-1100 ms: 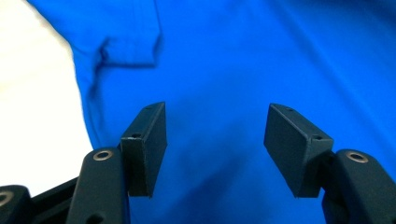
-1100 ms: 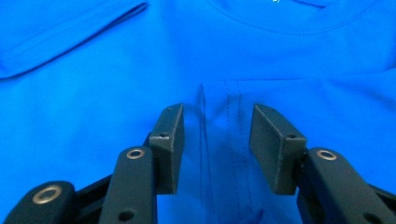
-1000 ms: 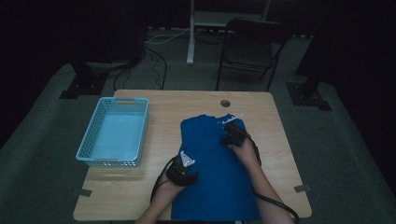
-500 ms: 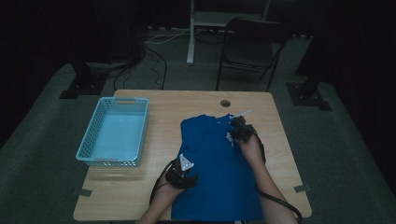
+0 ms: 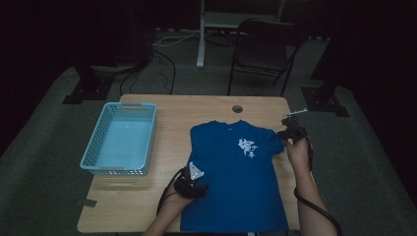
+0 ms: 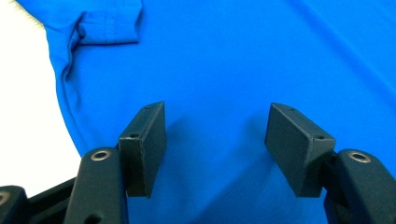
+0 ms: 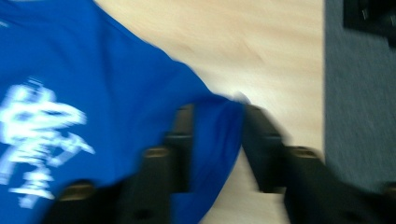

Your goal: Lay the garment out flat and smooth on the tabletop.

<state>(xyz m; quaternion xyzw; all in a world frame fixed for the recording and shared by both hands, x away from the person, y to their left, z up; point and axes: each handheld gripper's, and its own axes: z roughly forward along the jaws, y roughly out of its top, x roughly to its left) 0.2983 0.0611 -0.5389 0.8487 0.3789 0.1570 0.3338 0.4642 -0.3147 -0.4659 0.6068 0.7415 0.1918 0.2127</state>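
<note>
Right claw (image 7: 217, 149) straddles T-shirt (image 5: 241, 172) sleeve edge; table (image 5: 172, 113) bare beyond.

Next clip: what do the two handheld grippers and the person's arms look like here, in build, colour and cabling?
Both are black. The left gripper has two flat rectangular black pads on rounded arms with brass-coloured screw eyes, and a grey three-cornered plate on top. The right gripper shows matching black jaws, blurred. A black cable trails from each along the forearm. The forearms show no sleeves.

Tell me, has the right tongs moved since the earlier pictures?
Yes. The right tongs went from over the shirt outward to the table's right edge, its sleeve between the jaws.
</note>
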